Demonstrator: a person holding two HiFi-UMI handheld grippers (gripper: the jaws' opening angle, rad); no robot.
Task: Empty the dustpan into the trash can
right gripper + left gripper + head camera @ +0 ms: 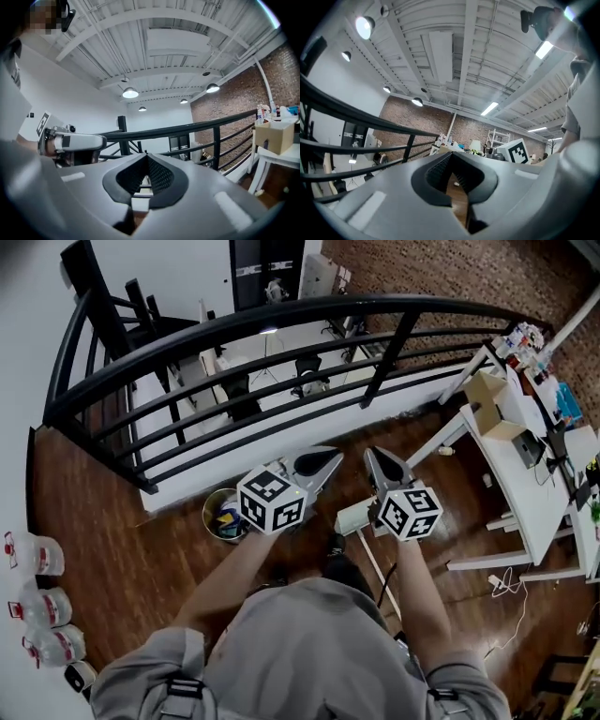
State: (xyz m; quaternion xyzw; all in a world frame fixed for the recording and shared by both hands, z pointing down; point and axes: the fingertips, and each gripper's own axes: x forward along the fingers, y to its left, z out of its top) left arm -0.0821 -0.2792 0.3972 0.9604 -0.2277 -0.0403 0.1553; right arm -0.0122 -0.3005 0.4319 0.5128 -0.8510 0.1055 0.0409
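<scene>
In the head view a small round trash can [225, 514], with scraps inside, stands on the wooden floor just left of my left arm. A white dustpan [352, 517] with a long pale handle [378, 570] lies on the floor between my two arms. Both grippers are held level above the floor, pointing toward the railing. My left gripper [335, 457] is shut with nothing in it, and its pads [440, 169] meet at the tip. My right gripper [370, 453] is also shut and empty, with its pads [159, 176] together. Neither gripper touches the dustpan or the can.
A black metal railing [281, 320] curves across in front of me, with a drop to a lower floor behind it. White desks [525, 474] with a cardboard box [489, 399] stand at the right. Large water bottles [37, 601] line the left wall. A power strip and cable [502, 585] lie at the right.
</scene>
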